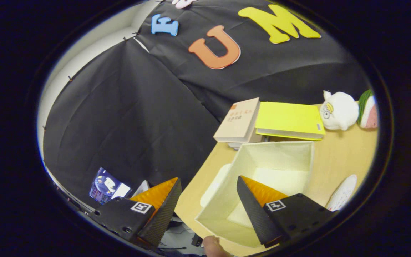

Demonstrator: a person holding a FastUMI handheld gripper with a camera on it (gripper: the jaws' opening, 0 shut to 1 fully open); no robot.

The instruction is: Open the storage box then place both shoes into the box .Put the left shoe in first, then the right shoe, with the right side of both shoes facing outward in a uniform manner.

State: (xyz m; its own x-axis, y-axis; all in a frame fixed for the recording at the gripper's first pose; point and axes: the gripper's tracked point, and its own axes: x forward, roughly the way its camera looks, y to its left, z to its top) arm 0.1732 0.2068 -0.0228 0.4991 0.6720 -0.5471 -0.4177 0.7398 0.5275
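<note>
1. I see the storage box [273,171] open and empty on the desk [337,160], just ahead of my fingers.
2. Gripper [209,200] fingers spread wide, holding nothing.
3. Risk: soft walls may buckle if a shoe catches the rim.

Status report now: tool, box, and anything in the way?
Tool open, holding nothing, tilted above the table edge. Box open, looks empty, under one finger. Books and plush toy beyond the box, not blocking.

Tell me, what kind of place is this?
Probably a staged recording booth, not a home: black cloth walls, a wooden table with props such as an open storage box, books and a plush toy. The gripper hangs open.
</note>
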